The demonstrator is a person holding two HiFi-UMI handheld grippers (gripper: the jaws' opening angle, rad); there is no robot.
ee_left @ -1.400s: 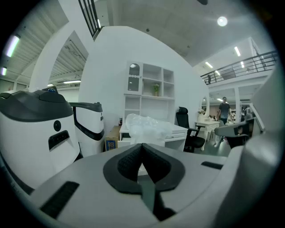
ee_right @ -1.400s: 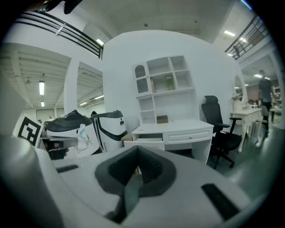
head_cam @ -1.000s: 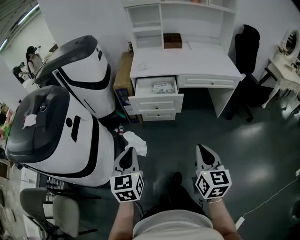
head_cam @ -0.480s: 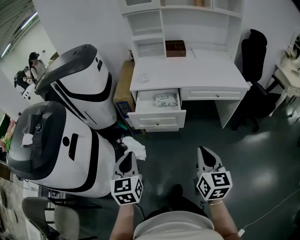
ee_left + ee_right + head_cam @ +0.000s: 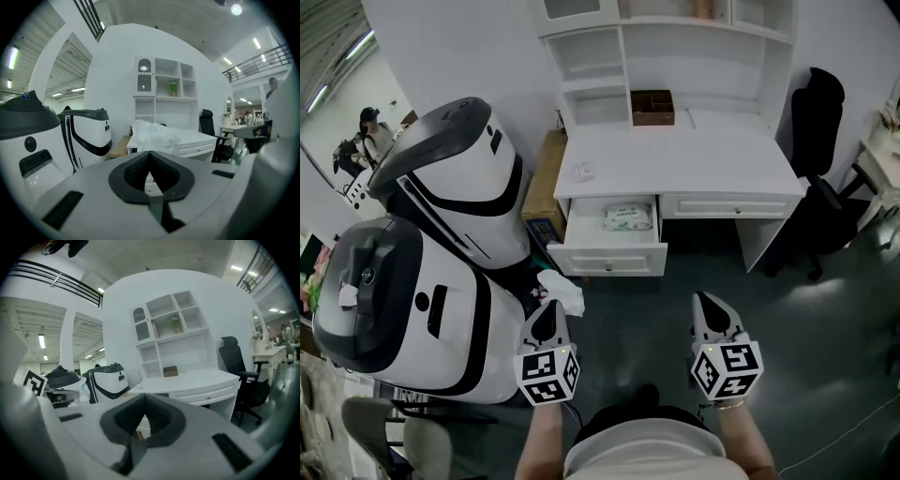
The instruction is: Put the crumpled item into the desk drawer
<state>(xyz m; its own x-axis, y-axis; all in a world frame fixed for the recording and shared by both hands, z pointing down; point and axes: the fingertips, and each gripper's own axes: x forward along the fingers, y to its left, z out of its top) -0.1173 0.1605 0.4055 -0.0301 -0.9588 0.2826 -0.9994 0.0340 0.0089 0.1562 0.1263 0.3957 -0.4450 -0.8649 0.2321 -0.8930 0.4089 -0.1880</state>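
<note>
A crumpled white plastic item sticks out from the tips of my left gripper, which is shut on it. In the left gripper view the item bulges just above the closed jaws of the left gripper. My right gripper is held level beside it, shut and empty; the right gripper view shows the right gripper with nothing between the jaws. Ahead stands the white desk, its left drawer pulled open, with a wipes packet inside.
Two large white-and-black machines crowd the left, close to my left gripper. A brown box sits at the back of the desk under the shelves. A black office chair stands right of the desk. Dark floor lies between me and the drawer.
The desk and open drawer have drawn nearer and lower in the head view. Both grippers keep their pose, the left still holding the crumpled item.
</note>
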